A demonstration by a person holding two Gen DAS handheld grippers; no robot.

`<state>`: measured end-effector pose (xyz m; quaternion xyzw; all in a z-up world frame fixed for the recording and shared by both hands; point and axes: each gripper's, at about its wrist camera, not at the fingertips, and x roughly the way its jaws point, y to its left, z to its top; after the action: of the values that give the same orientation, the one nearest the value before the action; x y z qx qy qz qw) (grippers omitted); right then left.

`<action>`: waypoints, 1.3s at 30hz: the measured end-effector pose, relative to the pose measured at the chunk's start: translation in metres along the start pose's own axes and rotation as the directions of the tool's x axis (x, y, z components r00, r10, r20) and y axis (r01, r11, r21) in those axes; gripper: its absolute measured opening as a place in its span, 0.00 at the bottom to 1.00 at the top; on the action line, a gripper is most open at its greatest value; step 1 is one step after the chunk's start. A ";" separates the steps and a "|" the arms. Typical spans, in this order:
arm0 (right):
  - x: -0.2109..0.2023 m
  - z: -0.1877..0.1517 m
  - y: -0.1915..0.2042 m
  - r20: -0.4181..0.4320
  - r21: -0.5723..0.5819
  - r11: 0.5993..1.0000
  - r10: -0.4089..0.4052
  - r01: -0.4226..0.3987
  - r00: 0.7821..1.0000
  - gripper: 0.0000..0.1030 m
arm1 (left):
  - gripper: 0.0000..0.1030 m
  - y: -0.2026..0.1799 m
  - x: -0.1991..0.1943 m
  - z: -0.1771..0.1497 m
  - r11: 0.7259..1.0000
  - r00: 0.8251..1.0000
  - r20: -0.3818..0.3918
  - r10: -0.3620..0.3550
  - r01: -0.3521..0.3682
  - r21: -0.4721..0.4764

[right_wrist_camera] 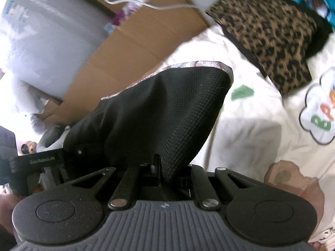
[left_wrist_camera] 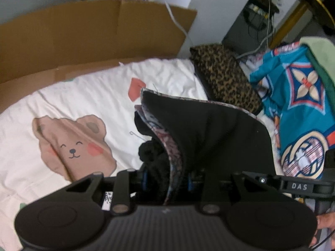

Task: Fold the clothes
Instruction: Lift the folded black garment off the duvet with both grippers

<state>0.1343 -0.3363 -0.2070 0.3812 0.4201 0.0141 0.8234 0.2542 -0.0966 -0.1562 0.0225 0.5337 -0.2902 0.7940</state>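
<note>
Both claws grip the same black garment [left_wrist_camera: 209, 129], held up off the bed [left_wrist_camera: 88, 96]. Left claw [left_wrist_camera: 167, 179]: jaws part closed, clamped on a thick bunch of the cloth, black fabric with a patterned lining edge showing along the fold. Right claw [right_wrist_camera: 165, 173]: jaws nearly together, pinching a thin layer of the black mesh-like fabric [right_wrist_camera: 159, 113]; same patterned trim runs along its top edge. The garment drapes between the two claws, hanging above the bedcover, not lying flat. In the left view the right claw's side arm shows at the right edge, just beside the cloth. Bedcover is white with a brown bear print [left_wrist_camera: 73, 142] left of the garment and a red heart [left_wrist_camera: 136, 90] behind it. Leopard-print piece [left_wrist_camera: 226, 79] lies at the far side of the bed, apart from the black garment; in the right view it sits top right [right_wrist_camera: 270, 33]. Teal patterned cloth [left_wrist_camera: 297, 108] piled to the right of it, green cloth on top at the edge. Cardboard [left_wrist_camera: 94, 37] stands along the far side of the bed; white cable [left_wrist_camera: 178, 21] trails over it. Fingers of a hand [left_wrist_camera: 324, 226] visible at the bottom right of the left view. Both views are slightly blurred.
</note>
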 end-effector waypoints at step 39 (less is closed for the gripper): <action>-0.178 0.035 0.207 0.294 -0.369 0.925 0.020 0.095 0.955 0.07 | 0.33 -0.071 -0.203 0.010 0.995 0.910 0.411 0.053 -0.013 -0.099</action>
<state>0.1057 -0.2723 0.0591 0.2045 0.2901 0.0225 0.9346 0.1750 -0.0705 0.0428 -0.0675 0.3662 -0.2495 0.8939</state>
